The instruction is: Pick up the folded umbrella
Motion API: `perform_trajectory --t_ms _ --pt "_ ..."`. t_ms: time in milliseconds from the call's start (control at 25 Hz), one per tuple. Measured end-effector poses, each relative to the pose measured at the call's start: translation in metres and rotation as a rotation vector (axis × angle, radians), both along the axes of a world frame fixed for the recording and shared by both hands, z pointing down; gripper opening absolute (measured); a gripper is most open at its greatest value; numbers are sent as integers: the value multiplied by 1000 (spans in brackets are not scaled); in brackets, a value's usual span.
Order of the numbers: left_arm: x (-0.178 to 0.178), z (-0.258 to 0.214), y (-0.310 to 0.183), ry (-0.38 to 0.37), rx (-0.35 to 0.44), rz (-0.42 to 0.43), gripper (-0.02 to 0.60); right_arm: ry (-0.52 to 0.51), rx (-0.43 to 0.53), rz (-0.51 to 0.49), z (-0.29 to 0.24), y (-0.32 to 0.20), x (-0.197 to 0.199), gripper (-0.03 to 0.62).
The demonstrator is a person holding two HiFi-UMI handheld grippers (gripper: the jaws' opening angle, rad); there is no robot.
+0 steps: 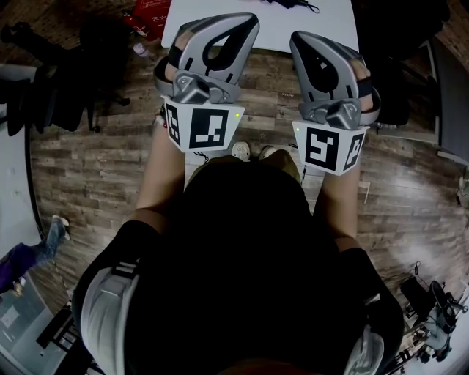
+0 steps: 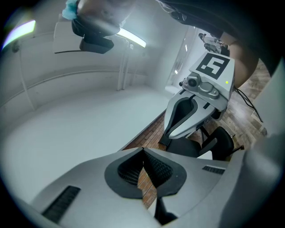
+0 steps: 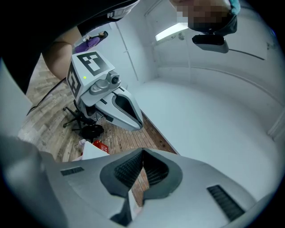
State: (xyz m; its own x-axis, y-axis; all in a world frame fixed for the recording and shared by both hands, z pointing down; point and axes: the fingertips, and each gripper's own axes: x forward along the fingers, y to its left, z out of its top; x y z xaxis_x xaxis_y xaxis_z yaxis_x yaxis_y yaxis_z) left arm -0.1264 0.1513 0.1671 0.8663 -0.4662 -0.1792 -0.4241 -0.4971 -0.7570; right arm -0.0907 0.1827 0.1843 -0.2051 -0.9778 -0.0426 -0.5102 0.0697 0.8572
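In the head view both grippers are held side by side in front of the person's body, over the wooden floor at the near edge of a white table. The left gripper and the right gripper point towards the table, jaws together with nothing between them. In the left gripper view the ribbed pads meet at the tip of the left gripper. The right gripper looks the same in its own view. A dark object lies on the table, cut off by the frame's top; I cannot tell whether it is the umbrella.
A red box and a small bottle lie on the floor left of the table. Black office chairs stand at the left and right. The person's shoes show below the grippers. Equipment stands bottom right.
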Motion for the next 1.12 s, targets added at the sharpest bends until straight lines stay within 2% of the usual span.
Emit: perform_trajectory --t_ms 600,1120 --pt "-22 -9 -6 13 21 14 12 22 12 45 -6 -4 -10 29" --pt "-11 -10 -23 25 37 10 12 29 22 48 -3 -18 2 29"
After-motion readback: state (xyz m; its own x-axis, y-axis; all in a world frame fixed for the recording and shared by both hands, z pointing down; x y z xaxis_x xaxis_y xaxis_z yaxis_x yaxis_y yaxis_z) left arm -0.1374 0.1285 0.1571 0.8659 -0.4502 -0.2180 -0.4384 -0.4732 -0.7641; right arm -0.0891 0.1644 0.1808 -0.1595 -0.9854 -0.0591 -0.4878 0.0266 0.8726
